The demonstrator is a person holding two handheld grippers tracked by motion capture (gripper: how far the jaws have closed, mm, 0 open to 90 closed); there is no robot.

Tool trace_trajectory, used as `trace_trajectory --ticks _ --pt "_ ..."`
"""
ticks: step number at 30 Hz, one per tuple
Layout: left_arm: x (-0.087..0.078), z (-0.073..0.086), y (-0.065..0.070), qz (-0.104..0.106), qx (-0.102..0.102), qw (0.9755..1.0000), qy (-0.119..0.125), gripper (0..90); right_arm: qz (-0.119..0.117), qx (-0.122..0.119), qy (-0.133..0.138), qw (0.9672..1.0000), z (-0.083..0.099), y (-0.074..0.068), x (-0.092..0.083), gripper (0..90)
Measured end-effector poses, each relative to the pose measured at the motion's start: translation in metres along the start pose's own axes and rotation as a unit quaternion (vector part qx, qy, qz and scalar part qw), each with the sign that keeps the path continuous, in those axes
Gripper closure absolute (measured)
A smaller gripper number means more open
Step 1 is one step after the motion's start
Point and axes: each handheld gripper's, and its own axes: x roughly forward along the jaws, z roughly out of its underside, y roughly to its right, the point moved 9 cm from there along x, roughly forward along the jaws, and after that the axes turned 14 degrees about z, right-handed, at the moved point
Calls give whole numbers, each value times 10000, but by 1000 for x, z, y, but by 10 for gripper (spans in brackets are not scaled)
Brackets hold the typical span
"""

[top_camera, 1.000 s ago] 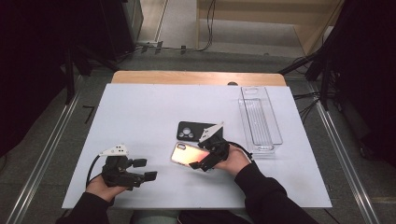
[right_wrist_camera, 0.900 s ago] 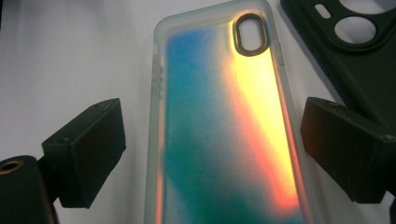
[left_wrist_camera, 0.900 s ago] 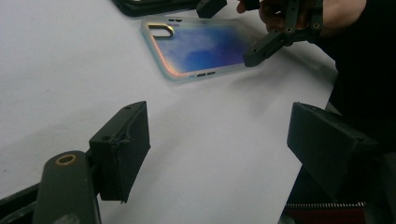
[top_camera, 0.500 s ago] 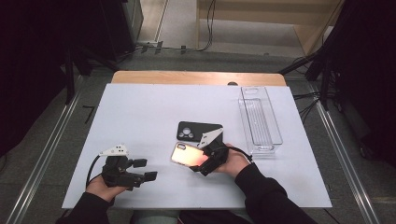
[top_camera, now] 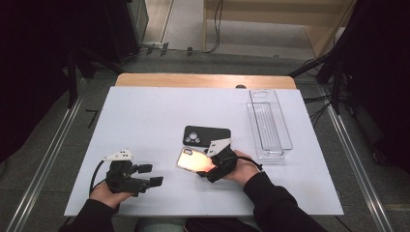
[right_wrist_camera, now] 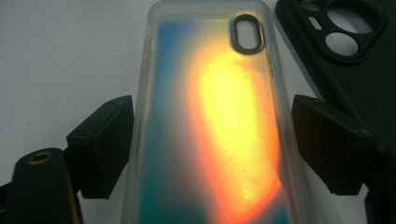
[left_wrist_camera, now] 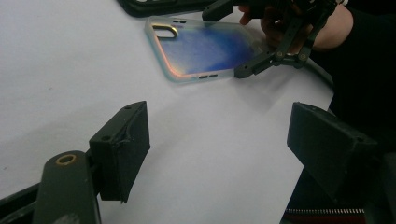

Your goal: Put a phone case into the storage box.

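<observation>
- Iridescent phone case [top_camera: 193, 160]: is being kept flat on the white table [top_camera: 145, 116], near its front edge, just in front of the black phone case [top_camera: 207, 136] and apart from it.
- Right gripper [top_camera: 212, 166]: is being held over the near end of the iridescent phone case; seen in the right gripper view, its jaws are being closed in from either long edge. The case [right_wrist_camera: 210, 121] is lying between them, but the pads are not yet seen pressing on it.
- Left gripper [top_camera: 145, 176]: is being rested at the front left of the table, jaws spread wide with nothing between them.
- Handling, as judged: the case is being read as light, thin and springy, with a smooth, rather slippery shell; a hard squeeze is likely to bow it.
- Hold, as judged: the two long side rims at the lower half are being favoured, away from the camera cut-out [right_wrist_camera: 247, 33].
- Clear tray [top_camera: 269, 126]: is being left standing at the right of the table.
</observation>
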Motion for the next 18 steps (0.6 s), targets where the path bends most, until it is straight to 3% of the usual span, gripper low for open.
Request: trace_trajectory --ticks 7,14,18 --pt "0 0 1 2 -9 10000 9 216 -51 -24 -21 10000 -1 0 -1 154" --pt "-2 -1 0 50 -85 9999 53 221 -156 179 135 9996 -11 3 -9 154" --pt "-3 -4 2 41 -47 9999 157 227 -186 486 235 9984 -20 9 -19 154"
